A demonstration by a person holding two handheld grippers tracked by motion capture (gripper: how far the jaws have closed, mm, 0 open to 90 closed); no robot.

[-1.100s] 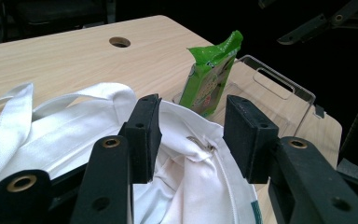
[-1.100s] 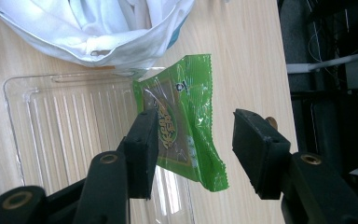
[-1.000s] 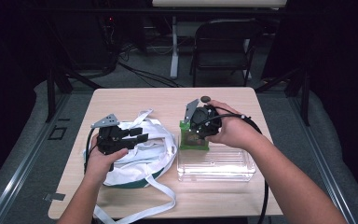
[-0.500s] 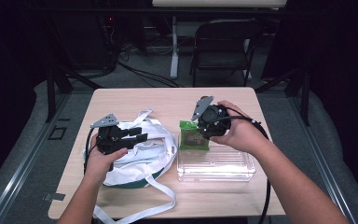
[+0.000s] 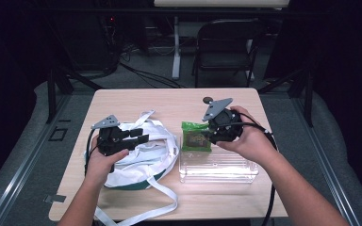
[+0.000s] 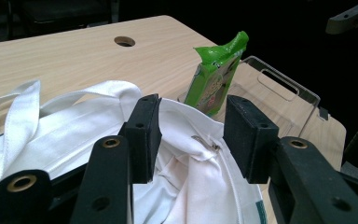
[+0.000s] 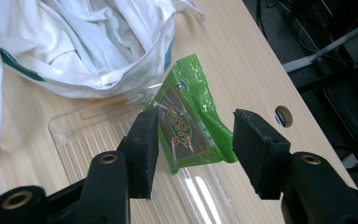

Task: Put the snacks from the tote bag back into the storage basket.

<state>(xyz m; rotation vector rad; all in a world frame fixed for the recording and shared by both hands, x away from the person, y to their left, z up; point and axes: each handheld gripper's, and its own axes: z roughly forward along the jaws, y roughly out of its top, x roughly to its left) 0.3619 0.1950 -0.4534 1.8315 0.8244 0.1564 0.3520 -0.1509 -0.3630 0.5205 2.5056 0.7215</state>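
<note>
On the wooden table (image 5: 169, 106), seen from the high view, I've got a white cloth bag (image 5: 143, 155) at left-centre w/ long straps trailing toward the near edge, a clear plastic tray (image 5: 217, 167) at right-centre, and a green snack packet (image 5: 195, 136) at the tray's far-left corner, between bag and right gripper.

Left gripper (image 5: 139, 136): held in my left hand (image 5: 104, 157), sits over the bag, jaws pointing right toward the packet. In the left gripper view the jaws (image 6: 191, 135) stand apart, released, nothing between the pads but the bag's white fabric (image 6: 186, 186) below. Can't tell if the pads touch the cloth. Packet (image 6: 216, 74) shows beyond them, standing tilted at the tray's edge (image 6: 279, 88), crimped top end up. A round hole in the tabletop (image 6: 124, 41) lies farther off.

Right gripper (image 5: 212, 134): in my right hand (image 5: 247, 141), just beside the packet on its right, grey plate on top. Right gripper view: jaws (image 7: 191, 140) spread, not clenched; the packet (image 7: 189, 123) lies in the gap beyond them, over the ribbed tray floor (image 7: 98, 140). Left pad overlaps the packet's edge in that view; contact unclear. No grasp visible.

Bag rim w/ a dark green stripe (image 7: 21, 70) lies against the tray's far side in that view. A dark chair (image 5: 226, 47) stands beyond the table.
</note>
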